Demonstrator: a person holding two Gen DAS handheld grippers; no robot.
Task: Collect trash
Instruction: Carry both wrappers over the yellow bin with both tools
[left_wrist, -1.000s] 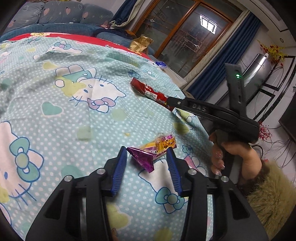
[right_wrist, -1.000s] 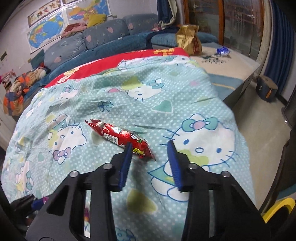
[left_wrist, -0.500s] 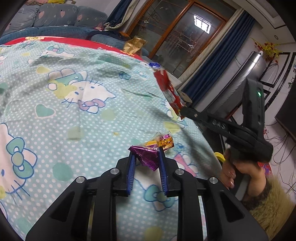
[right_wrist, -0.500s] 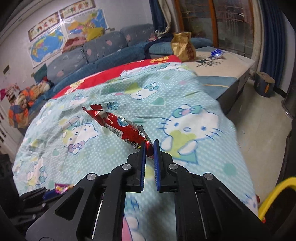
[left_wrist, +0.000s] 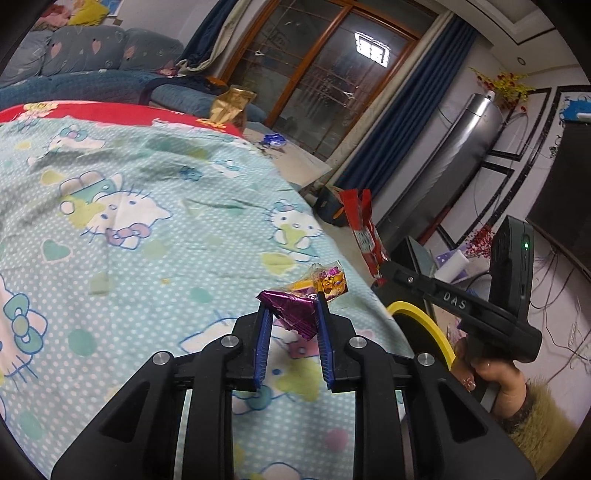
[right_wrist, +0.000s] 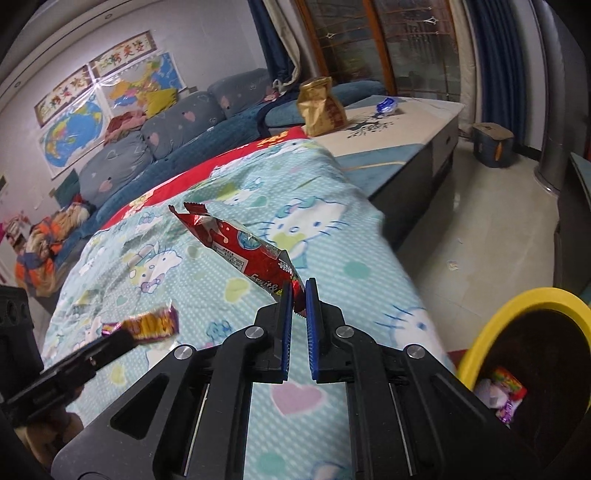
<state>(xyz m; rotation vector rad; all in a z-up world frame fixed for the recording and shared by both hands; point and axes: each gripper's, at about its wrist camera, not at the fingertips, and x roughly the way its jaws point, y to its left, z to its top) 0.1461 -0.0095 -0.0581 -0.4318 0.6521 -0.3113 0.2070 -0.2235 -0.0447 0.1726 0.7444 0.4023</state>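
My left gripper (left_wrist: 291, 308) is shut on a purple and yellow candy wrapper (left_wrist: 306, 295), lifted just above the cartoon-print bedspread (left_wrist: 129, 229). My right gripper (right_wrist: 298, 290) is shut on the end of a long red snack wrapper (right_wrist: 240, 245), which sticks up and away to the left over the bed. From the left wrist view the red snack wrapper (left_wrist: 364, 232) hangs beyond the bed's right edge, held by the right gripper (left_wrist: 384, 267). A yellow-rimmed bin (right_wrist: 532, 299) with several wrappers inside stands at the lower right, beside the bed. The left gripper (right_wrist: 129, 336) with its candy wrapper (right_wrist: 151, 323) shows at the left of the right wrist view.
A gold paper bag (right_wrist: 321, 107) and a blue wrapper (right_wrist: 386, 105) sit on a low table (right_wrist: 406, 125) past the bed. A sofa (right_wrist: 177, 129) runs along the back wall. Tiled floor (right_wrist: 491, 206) lies right of the bed, with a small stool (right_wrist: 493, 144) on it.
Both grippers closed on their wrappers and lifted them off the bedspread. The right one carried the red wrapper right, past the bed's edge, and the yellow bin has come into view.
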